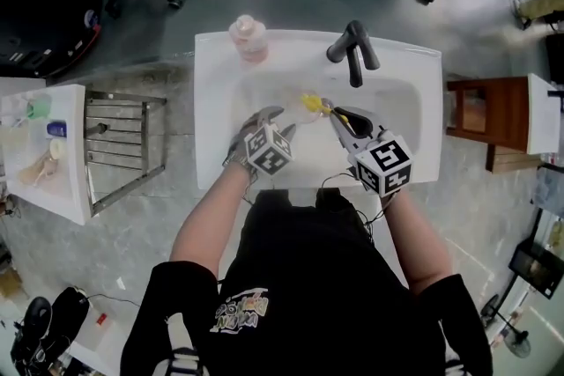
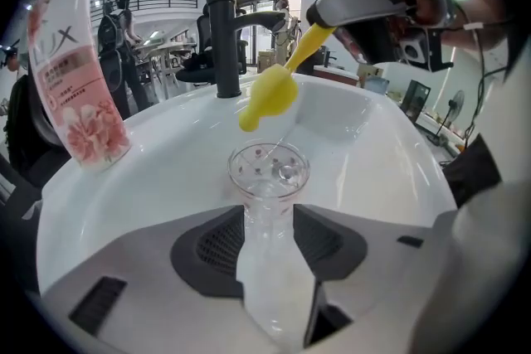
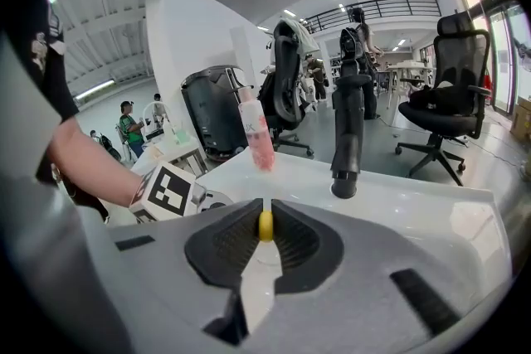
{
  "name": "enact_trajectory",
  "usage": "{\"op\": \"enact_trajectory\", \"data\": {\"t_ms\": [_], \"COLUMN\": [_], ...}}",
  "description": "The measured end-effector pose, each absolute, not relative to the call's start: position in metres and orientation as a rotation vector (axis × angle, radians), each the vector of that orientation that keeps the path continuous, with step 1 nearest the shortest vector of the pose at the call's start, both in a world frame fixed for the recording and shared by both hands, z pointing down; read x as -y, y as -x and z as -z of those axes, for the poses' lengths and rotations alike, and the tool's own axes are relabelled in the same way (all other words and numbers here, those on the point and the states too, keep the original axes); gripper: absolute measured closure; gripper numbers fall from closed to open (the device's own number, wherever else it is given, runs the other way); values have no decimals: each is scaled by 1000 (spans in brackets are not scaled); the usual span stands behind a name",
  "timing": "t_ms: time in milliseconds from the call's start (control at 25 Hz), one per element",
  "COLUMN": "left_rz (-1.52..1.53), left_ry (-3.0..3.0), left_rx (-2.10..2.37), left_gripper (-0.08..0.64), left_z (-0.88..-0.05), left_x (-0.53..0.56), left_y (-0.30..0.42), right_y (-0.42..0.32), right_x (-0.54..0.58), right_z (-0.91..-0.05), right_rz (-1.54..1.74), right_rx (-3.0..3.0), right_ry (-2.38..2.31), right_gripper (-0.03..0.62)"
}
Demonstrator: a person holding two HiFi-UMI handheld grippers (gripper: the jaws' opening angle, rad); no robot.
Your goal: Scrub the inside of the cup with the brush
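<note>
Head view: steeply down over sink [image 1: 216,101]; gripper views: low, close, facing faucet [image 1: 354,48], shared by all.

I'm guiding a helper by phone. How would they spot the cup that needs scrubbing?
Find the white sink with the black tap. Over its basin, the left gripper holds the cup between its jaws. Unlike the yellow brush near it and the pink bottle on the rim, it is clear.
</note>
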State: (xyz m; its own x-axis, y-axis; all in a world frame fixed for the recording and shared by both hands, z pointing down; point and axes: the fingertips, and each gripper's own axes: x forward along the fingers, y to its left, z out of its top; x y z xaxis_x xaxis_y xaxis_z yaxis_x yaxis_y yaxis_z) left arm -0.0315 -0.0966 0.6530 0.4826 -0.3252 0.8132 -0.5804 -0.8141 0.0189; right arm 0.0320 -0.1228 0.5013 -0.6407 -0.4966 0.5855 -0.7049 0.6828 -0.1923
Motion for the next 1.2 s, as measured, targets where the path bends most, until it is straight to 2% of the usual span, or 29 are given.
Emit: {"op": "enact_trajectory", "data": {"t_ms": [520, 1200], "left_rz": [-1243, -1222], "left_ry": [-2454, -2464], "left_rx": [696, 652], "left_gripper": [497, 511], "left_z": [-664, -665], "left_x": [100, 99], "left_y": [31, 29], "right_y": [-19, 14], "right_x": [118, 110], "right_z": [-537, -566], "right_rz": [-552, -455], "right_rx": [2270, 2195], "right_ry": [-861, -668], "right_gripper": [555, 555]}}
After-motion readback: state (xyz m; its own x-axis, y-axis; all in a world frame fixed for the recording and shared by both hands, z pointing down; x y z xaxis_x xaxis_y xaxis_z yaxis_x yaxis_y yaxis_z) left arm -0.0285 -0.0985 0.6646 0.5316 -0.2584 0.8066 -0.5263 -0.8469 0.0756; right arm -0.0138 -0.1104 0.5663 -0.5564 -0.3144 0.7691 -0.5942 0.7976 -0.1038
